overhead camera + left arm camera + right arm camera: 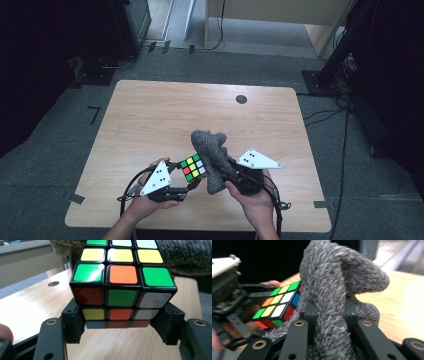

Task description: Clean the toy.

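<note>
Grey and fuzzy, a single cloth (210, 157) stands nearly upright in the right claw (227, 172), its long axis rising up and away from the person while its lower end hangs below the grip. In the right gripper view the two black jaws press into the cloth's (329, 297) middle, pinching it firmly.

The left claw (187, 182) is clamped on one Rubik's cube (193, 167), held above the near part of the light wooden desk (150, 115). In the left gripper view the jaws squeeze the cube (120, 290) at its two lowest layers from either side, with the scrambled top face tilted toward the camera.

Cube and cloth sit just beside each other, seemingly touching: the cloth lies immediately to the right of the cube, and in the right gripper view the cube (278, 306) shows just to the left of the cloth. With both hands (150, 200) near the desk's front edge, the right hand (252, 197) carries the cloth, so any wiping of the cube would likely come from that side, moving leftward across the coloured faces.

Count: one cube, one cloth, two claws, both occupied. A small dark round hole (241, 99) marks the desk's far side.
</note>
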Demonstrator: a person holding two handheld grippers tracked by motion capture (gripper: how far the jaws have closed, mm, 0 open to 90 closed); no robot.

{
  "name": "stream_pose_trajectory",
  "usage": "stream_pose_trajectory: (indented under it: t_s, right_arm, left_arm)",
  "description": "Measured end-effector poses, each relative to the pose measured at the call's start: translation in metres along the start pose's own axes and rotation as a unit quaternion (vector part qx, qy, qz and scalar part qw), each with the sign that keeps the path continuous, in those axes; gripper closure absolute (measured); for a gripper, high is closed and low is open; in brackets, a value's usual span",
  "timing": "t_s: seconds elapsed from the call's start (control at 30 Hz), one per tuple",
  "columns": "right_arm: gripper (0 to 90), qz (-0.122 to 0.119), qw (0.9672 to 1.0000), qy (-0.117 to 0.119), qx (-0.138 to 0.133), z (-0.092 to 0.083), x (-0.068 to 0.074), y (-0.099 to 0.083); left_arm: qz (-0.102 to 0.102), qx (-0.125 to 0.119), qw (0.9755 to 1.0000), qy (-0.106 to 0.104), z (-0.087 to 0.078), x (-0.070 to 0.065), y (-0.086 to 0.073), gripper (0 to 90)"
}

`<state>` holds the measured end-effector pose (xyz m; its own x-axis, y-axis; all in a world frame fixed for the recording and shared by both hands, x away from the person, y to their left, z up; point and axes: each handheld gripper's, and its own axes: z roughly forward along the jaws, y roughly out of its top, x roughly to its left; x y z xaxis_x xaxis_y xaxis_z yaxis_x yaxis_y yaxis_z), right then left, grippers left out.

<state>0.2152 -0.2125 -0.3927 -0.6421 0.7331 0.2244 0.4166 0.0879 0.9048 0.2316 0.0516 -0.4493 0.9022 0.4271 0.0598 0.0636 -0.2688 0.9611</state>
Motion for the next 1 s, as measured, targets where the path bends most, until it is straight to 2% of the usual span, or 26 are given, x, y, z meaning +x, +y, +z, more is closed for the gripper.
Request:
stream_pose_trajectory:
  t_s: [0.07, 0.13, 0.23, 0.3, 0.37, 0.47, 0.5, 0.6, 0.63, 0.7, 0.73, 0.83, 0.9, 0.97, 1.0]
  right_arm:
    - [73.5, 0.008, 0.9998, 0.018, -0.001, 0.004, 0.000, -0.004]
    - [73.7, 0.014, 0.9995, 0.027, 0.000, 0.006, -0.002, -0.008]
    - [73.7, 0.012, 0.9994, 0.004, 0.033, 0.012, -0.009, -0.013]
    - [73.8, 0.014, 0.9989, -0.005, 0.044, 0.012, -0.012, -0.014]
    - [73.8, 0.021, 0.9995, -0.002, 0.025, 0.006, -0.012, -0.011]
    - [73.7, 0.026, 0.9985, 0.039, -0.028, -0.009, -0.004, 0.002]
    - [73.7, 0.022, 0.9979, 0.049, -0.036, -0.012, 0.000, 0.005]
    - [73.6, 0.014, 0.9981, 0.054, -0.026, -0.011, 0.006, 0.006]
    - [73.6, 0.024, 0.9977, 0.060, -0.023, -0.008, 0.004, 0.003]
    - [73.7, 0.073, 0.9939, 0.079, -0.023, -0.002, -0.006, -0.005]
    - [73.7, 0.085, 0.9929, 0.082, -0.014, 0.001, -0.011, -0.009]
    - [73.7, 0.081, 0.9949, 0.054, 0.024, 0.008, -0.019, -0.016]
    - [73.7, 0.076, 0.9958, 0.036, 0.035, 0.008, -0.023, -0.018]
    - [73.7, 0.084, 0.9958, 0.032, 0.016, 0.002, -0.025, -0.015]
    - [73.7, 0.084, 0.9957, 0.039, -0.005, -0.004, -0.023, -0.011]
  left_arm:
    - [0.000, -0.001, 1.0000, -0.002, -0.003, 0.001, 0.001, 34.6]
    - [0.005, -0.002, 1.0000, 0.001, -0.004, 0.000, 0.002, 34.6]
    - [0.007, -0.009, 0.9999, -0.001, -0.006, -0.001, 0.004, 34.6]
    - [0.011, -0.005, 0.9999, 0.006, -0.005, -0.001, 0.004, 34.6]
    - [0.018, 0.009, 0.9997, 0.015, -0.003, -0.002, 0.002, 34.6]
    - [0.018, 0.013, 0.9997, 0.013, 0.000, -0.002, 0.000, 34.6]
    - [0.018, 0.010, 0.9997, 0.010, 0.000, -0.003, 0.001, 34.5]
    - [0.011, 0.004, 0.9999, -0.002, -0.002, -0.004, 0.004, 34.6]
    - [0.011, 0.008, 0.9999, -0.001, -0.002, -0.004, 0.005, 34.6]
    - [0.012, 0.010, 0.9999, -0.001, -0.004, -0.004, 0.006, 34.6]
    - [0.012, 0.010, 0.9999, -0.003, -0.004, -0.004, 0.007, 34.6]
    - [0.009, 0.000, 0.9999, -0.005, -0.005, -0.003, 0.007, 34.6]
    - [0.005, -0.004, 1.0000, -0.006, -0.006, -0.002, 0.008, 34.6]
    - [0.003, 0.001, 1.0000, -0.005, -0.005, -0.001, 0.006, 34.5]
    - [0.003, 0.003, 1.0000, -0.004, -0.005, 0.000, 0.005, 34.6]
